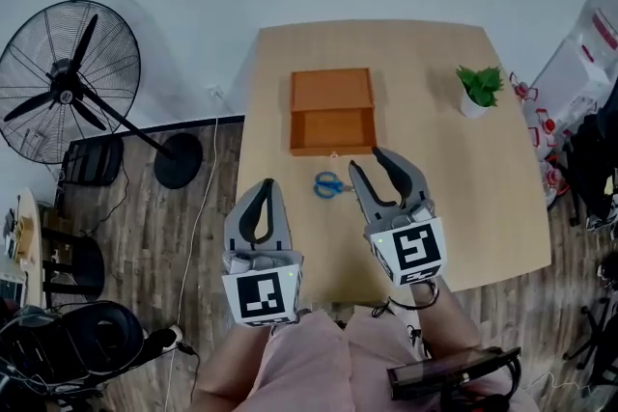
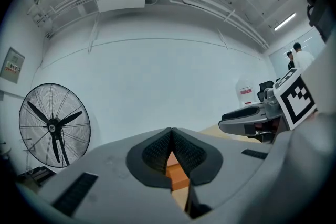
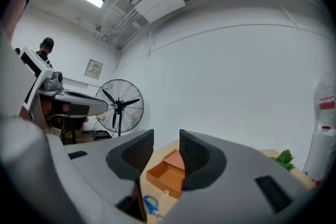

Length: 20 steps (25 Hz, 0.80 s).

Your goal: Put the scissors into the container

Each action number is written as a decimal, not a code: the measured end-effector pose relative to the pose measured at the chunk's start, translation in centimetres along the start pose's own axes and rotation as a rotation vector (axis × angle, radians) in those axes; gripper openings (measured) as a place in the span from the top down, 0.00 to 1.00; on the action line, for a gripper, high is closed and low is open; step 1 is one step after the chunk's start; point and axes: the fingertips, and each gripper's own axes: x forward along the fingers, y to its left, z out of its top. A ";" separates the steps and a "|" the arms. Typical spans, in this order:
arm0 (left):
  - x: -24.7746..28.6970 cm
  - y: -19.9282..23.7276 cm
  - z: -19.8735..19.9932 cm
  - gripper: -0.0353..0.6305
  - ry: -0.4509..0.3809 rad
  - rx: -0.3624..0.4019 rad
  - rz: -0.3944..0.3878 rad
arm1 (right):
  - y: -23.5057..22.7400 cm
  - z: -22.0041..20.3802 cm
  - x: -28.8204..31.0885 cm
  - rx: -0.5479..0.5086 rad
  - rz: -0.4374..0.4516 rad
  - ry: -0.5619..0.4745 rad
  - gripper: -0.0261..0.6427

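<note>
We log scissors (image 1: 330, 185) flat on the table (image 1: 483, 198) just before the container (image 1: 332, 111), our right gripper (image 1: 370, 161) gaping empty and our left gripper (image 1: 266, 188) clenched on nothing; a glancing pinch may skid them away.

Scissors (image 1: 331, 185) on table (image 1: 483, 207), just before container (image 1: 332, 111) — plant (image 1: 479, 90) to the right.

- My left gripper (image 1: 266, 186) and right gripper (image 1: 369, 161) have grey shells with black ribbed pads (image 3: 195, 155).
- Each carries a white cube (image 1: 261, 296) with black square markers.
- I wear pink clothing (image 1: 319, 362).
</note>
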 end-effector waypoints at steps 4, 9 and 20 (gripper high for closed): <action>2.1 0.2 0.8 0.94 0.002 -0.017 0.034 | -1.0 0.5 2.4 -0.005 0.056 -0.006 0.73; 4.6 0.6 -0.1 0.94 0.043 -0.022 0.055 | -1.7 -1.1 5.3 0.004 0.120 0.022 0.73; 7.1 3.2 -6.6 0.94 0.168 -0.096 0.046 | 1.3 -8.2 9.3 -0.016 0.264 0.140 0.75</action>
